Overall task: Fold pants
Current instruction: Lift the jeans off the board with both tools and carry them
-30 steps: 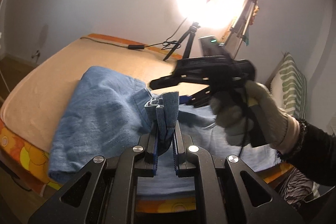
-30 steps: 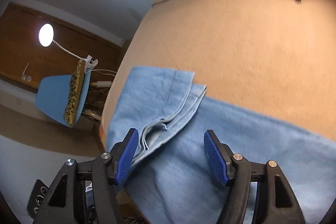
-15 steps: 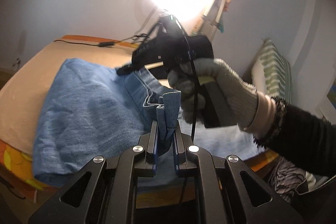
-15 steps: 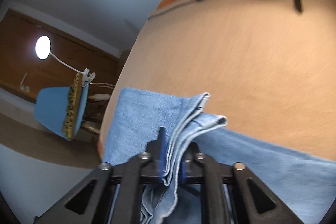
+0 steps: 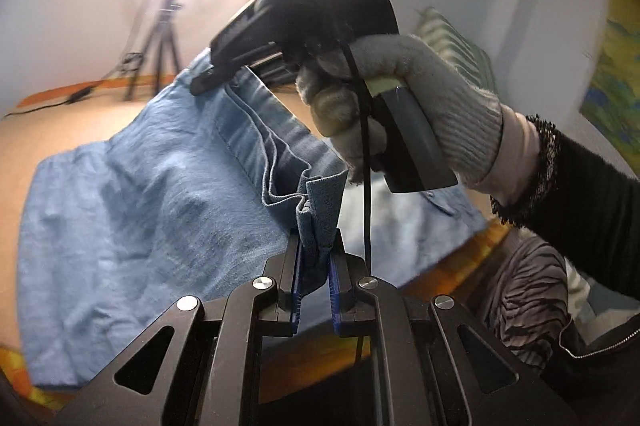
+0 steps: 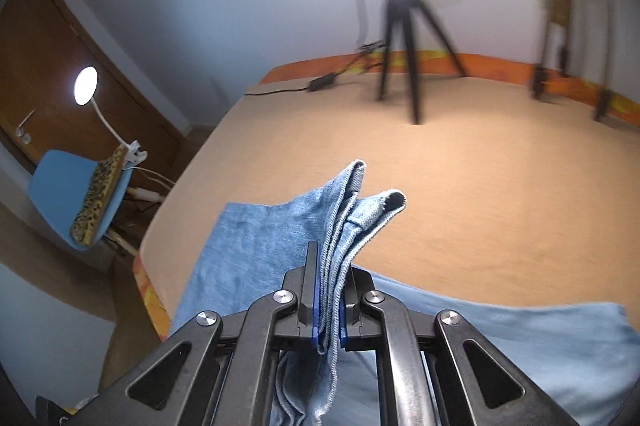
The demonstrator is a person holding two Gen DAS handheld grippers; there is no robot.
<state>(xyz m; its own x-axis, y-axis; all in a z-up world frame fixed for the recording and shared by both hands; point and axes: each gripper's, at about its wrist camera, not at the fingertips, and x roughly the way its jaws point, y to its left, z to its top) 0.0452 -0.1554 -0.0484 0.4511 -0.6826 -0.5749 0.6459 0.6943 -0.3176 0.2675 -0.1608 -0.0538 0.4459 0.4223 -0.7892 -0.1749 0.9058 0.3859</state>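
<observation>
Blue denim pants (image 5: 132,194) lie on a tan bed. My left gripper (image 5: 314,256) is shut on a bunched hem edge of the pants near the bed's front edge. My right gripper (image 6: 329,300) is shut on several stacked denim layers (image 6: 352,222) and holds them lifted above the bed. In the left wrist view the right gripper (image 5: 208,80), held by a grey-gloved hand (image 5: 404,102), pinches the far end of the same folded edge, which stretches taut between the two grippers.
The tan bed (image 6: 460,166) has an orange patterned edge. A tripod (image 6: 408,38) with a bright ring light stands at the far side, with a cable and power brick beside it. A blue chair (image 6: 76,198) and lamp stand left of the bed. A striped pillow (image 5: 456,46) lies at the right.
My right gripper closed on the stacked pant hems and lifted them off the bed. Both grippers rose and swung, pulling the held edge up and taut.
</observation>
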